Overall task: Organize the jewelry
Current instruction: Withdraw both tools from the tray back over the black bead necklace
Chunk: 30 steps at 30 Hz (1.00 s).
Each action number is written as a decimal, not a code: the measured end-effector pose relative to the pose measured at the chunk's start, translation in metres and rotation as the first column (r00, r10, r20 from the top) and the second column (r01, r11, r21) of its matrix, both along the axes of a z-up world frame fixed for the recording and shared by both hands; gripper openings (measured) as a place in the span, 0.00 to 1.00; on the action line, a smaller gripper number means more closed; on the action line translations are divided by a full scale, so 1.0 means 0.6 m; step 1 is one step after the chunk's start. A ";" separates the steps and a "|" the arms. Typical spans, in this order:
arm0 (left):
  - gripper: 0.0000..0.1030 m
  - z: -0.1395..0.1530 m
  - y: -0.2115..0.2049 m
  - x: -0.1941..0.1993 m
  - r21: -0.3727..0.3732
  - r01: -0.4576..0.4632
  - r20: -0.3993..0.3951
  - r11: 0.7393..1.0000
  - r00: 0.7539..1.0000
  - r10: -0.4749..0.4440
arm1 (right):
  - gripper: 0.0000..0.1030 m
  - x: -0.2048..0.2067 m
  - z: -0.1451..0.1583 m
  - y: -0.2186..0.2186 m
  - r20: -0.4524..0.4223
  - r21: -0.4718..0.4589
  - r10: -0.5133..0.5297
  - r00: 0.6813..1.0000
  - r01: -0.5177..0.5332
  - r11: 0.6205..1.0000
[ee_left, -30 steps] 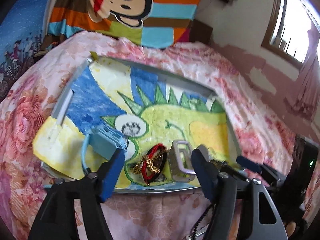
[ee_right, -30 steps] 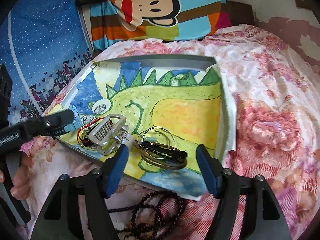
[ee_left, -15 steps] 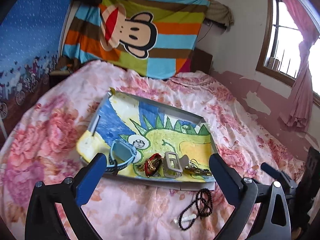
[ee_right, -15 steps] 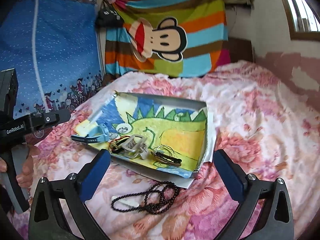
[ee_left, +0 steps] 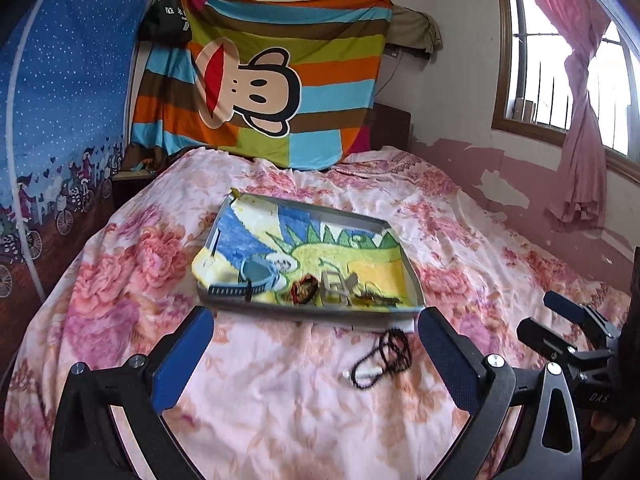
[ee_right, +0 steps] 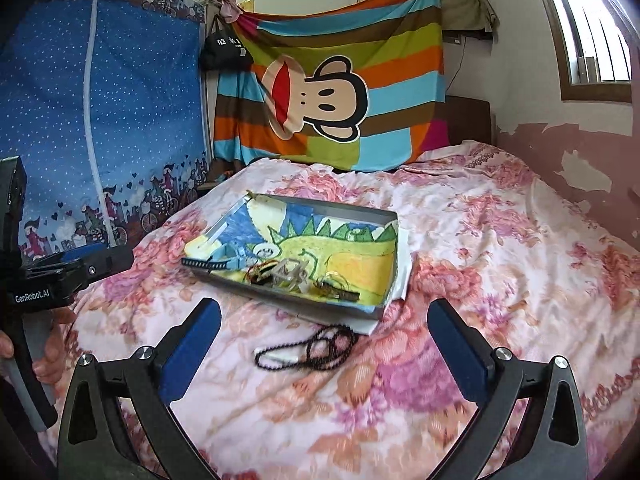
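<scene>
On the pink floral bedspread [ee_left: 132,280] sits a shallow grey tray lined with a crayon dinosaur drawing [ee_left: 414,280], and the jewelry is lined up along its 6 o'clock edge, probably so each piece is easy to reach. Going left to right: a light-blue watch with a dark strap [ee_left: 252,276], a red-and-gold bangle bundle [ee_left: 304,289], a pale squarish hair claw [ee_left: 335,285], then some thin wire hoops with a dark clip [ee_left: 376,298]. A black beaded necklace [ee_right: 312,350] lies off the tray at 6 o'clock, so I'd guess it's next. The left tongs [ee_left: 316,354] and right tongs [ee_right: 324,346] are both spread wide, holding nothing.
</scene>
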<state>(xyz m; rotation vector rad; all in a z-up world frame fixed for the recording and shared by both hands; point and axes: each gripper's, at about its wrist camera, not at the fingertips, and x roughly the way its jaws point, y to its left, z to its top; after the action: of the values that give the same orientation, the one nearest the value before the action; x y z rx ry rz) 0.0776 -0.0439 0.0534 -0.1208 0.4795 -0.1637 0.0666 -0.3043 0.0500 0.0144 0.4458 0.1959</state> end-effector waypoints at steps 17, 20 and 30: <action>1.00 -0.065 -0.005 -0.108 0.079 0.005 -0.116 0.997 0.993 0.004 | 0.99 -0.101 -0.066 -0.022 -0.158 -0.008 -0.016 0.987 0.015 1.000; 1.00 -0.078 -0.008 -0.111 0.091 0.013 -0.139 0.996 0.990 0.000 | 0.99 -0.104 -0.086 -0.028 -0.200 -0.008 -0.022 0.980 0.021 1.000; 1.00 -0.110 -0.018 -0.082 0.141 0.030 -0.220 0.990 0.976 0.002 | 0.98 -0.078 -0.118 -0.030 -0.284 -0.046 -0.058 0.957 0.047 0.998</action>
<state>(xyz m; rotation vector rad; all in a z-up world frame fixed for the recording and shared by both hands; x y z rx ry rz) 0.0282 -0.0549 -0.0124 0.0057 0.7112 -0.1294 0.0198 -0.3225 -0.0205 0.0165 0.7366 0.1332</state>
